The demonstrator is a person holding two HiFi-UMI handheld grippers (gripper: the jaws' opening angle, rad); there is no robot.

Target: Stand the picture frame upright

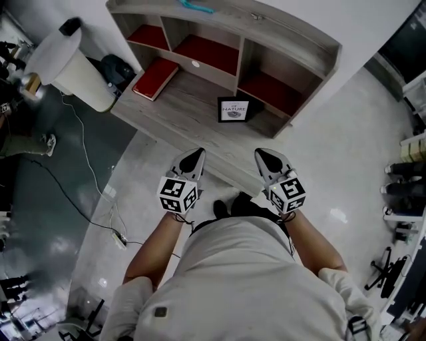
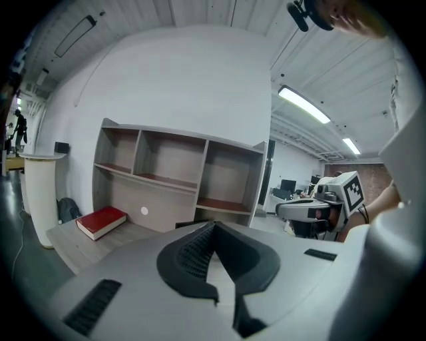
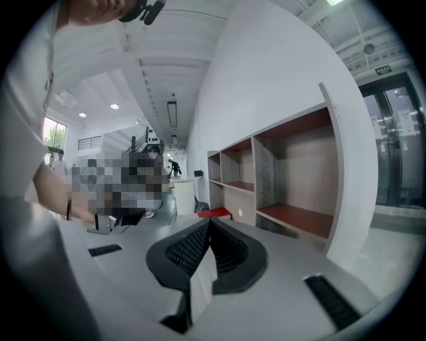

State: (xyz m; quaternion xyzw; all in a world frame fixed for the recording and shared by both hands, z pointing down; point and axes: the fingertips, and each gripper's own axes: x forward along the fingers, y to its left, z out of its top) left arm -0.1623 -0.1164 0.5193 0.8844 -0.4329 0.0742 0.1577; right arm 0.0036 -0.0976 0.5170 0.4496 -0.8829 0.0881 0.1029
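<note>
Picture frame one, book one.

Red book lies flat on wooden desk w/ cubby shelves (teal item on top).

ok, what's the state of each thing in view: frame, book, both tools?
picture frame: standing upright on the desk, printed face toward the person, touched by neither tool
red book: closed, lying flat on the desk
left tool: shut, nothing between its jaws, apart from the frame
right tool: shut, nothing between its jaws, apart from the frame
</note>
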